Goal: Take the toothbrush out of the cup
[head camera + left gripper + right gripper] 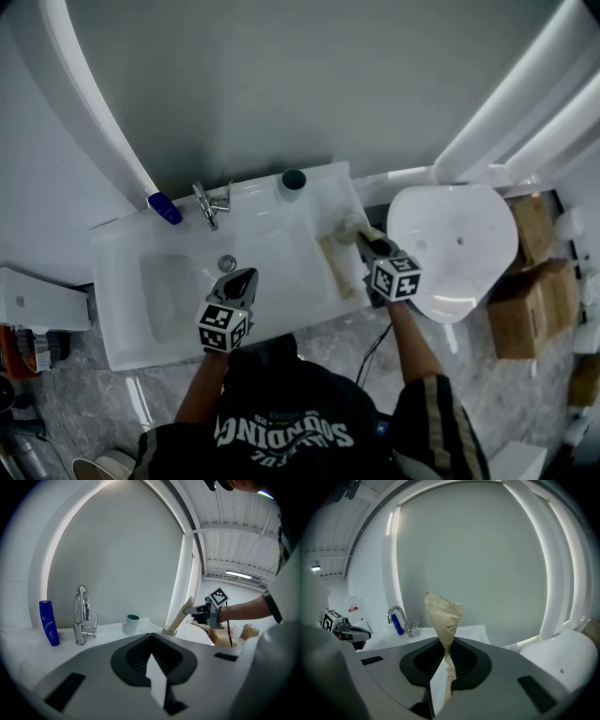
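Observation:
My right gripper [368,243] is shut on a long tan paper-wrapped toothbrush [352,225] over the right end of the white counter [281,225]. The crinkled wrapper [443,613] rises from between its jaws in the right gripper view. From the left gripper view the toothbrush [180,617] slants from that gripper [194,612] down to the counter. The white cup with a teal rim [292,181] stands at the counter's back, apart from both grippers, and the cup [132,624] looks empty. My left gripper [241,278] hovers over the basin, jaws together, nothing in them.
A chrome tap [208,202] and a blue bottle [165,207] stand at the back left of the sink [122,309]. A tan strip [337,269] lies on the counter beside the right gripper. A white ceramic fixture [455,248] and cardboard boxes [530,281] are to the right.

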Tool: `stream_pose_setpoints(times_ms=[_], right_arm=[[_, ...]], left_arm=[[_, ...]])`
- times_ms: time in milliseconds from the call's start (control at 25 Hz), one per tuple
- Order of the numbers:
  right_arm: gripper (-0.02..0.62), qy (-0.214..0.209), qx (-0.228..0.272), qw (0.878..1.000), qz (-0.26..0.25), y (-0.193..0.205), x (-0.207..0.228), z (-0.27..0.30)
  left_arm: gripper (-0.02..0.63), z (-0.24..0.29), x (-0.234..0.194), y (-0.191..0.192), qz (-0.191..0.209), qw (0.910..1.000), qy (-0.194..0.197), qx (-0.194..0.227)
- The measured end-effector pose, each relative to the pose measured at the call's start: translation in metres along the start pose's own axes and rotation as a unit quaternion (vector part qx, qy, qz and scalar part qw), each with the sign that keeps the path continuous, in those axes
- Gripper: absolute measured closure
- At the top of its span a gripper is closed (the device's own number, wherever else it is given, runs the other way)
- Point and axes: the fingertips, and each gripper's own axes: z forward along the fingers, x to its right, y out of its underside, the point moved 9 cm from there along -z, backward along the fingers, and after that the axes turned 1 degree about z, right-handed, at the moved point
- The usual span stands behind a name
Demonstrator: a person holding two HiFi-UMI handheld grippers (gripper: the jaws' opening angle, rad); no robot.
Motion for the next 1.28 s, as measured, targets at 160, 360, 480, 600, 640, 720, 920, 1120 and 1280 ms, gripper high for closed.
stream_pose_setpoints(times_ms=[160, 360, 480, 600, 640, 720, 920, 1120, 1280], right_arm=[[0.558, 0.021, -0.014, 1.0, 0.002, 0.018, 0.016, -0.025], [0.557, 0.063, -0.039, 0.997, -0.006, 0.041, 0.031, -0.036], [0.557, 0.099, -0.056, 0.993, -0.041, 0.055, 0.037, -0.033], [0.557, 0.122, -0.079, 0.985, -0.089, 0.067, 0.027, -0.026], [0.557, 0.126, -0.089, 0.982, -0.111, 0.072, 0.022, -0.023], [0.557, 0.134, -0.114, 0.97, -0.165, 0.085, 0.011, -0.016], [0.557, 0.121, -0.149, 0.948, -0.252, 0.118, -0.016, 0.0], [0.557, 0.116, -0.167, 0.946, -0.251, 0.129, -0.024, 0.006], [0.546, 0.094, -0.166, 0.948, -0.256, 0.146, -0.025, 0.013]], left_arm=[[0.607, 0.005, 0.005, 0.001, 0.001, 0.9999, 0.009, -0.005], [0.607, 0.009, 0.012, 0.004, 0.001, 0.9998, 0.018, -0.008], [0.607, 0.01, 0.014, 0.005, 0.001, 0.9998, 0.019, -0.011], [0.607, 0.009, 0.014, 0.008, 0.0, 0.9997, 0.017, -0.016], [0.607, 0.008, 0.015, 0.009, -0.002, 0.9997, 0.016, -0.017], [0.607, 0.005, 0.013, 0.011, -0.006, 0.9998, 0.01, -0.016], [0.607, 0.001, 0.005, 0.014, -0.012, 0.9998, -0.002, -0.015], [0.607, -0.001, 0.001, 0.013, -0.018, 0.9997, -0.009, -0.012], [0.607, -0.001, 0.001, 0.015, -0.021, 0.9996, -0.01, -0.015]])
